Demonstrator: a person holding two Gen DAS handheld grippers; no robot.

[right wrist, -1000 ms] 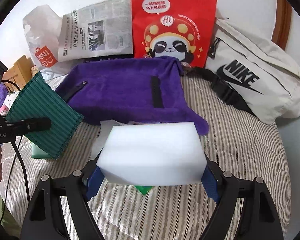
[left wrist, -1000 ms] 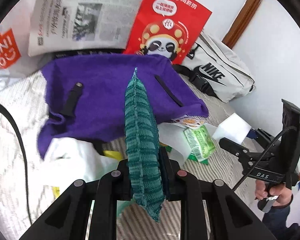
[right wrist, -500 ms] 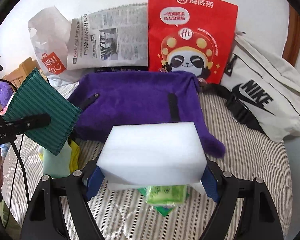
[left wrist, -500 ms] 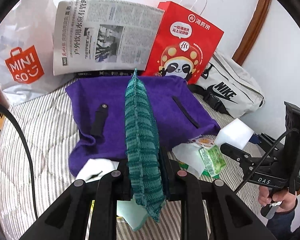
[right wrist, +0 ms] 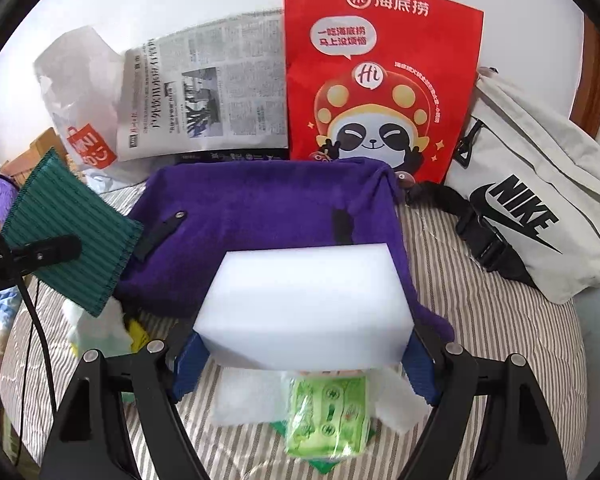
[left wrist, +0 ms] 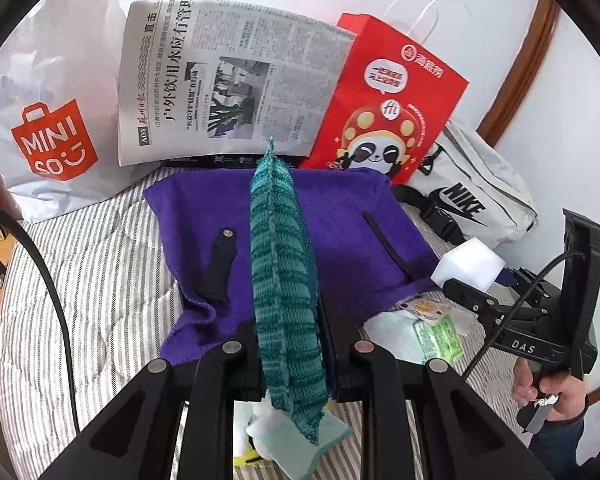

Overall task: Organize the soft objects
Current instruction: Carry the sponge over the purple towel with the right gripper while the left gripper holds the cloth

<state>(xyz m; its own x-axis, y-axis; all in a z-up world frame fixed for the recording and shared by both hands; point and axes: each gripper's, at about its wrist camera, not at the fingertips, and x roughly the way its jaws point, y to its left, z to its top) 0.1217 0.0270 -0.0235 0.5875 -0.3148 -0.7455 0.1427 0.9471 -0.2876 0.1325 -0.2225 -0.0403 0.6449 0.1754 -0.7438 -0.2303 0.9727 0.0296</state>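
Observation:
My left gripper [left wrist: 290, 344] is shut on a green ribbed knitted cloth [left wrist: 284, 280], held edge-on above the bed; the same cloth [right wrist: 68, 236] shows flat at the left of the right wrist view. A white foam block [right wrist: 306, 308] fills my right gripper [right wrist: 306, 356], its blue pads pressed on both sides; the block [left wrist: 468, 262] appears at the right in the left wrist view. A purple fleece pouch [left wrist: 340, 236] [right wrist: 260, 216] lies on the striped bed ahead of both grippers.
Below lie a green tissue pack [right wrist: 328, 420], white wipes [right wrist: 244, 400], a pale green cloth [left wrist: 300, 440] and something yellow [right wrist: 138, 332]. Against the wall stand a newspaper [left wrist: 228, 92], a red panda bag [right wrist: 380, 80], a Miniso bag [left wrist: 48, 128] and a white Nike bag [right wrist: 532, 208].
Both grippers have drawn back and risen from the pouch with their loads. More of the bed, the tissue pack and the bags at the wall have come into view.

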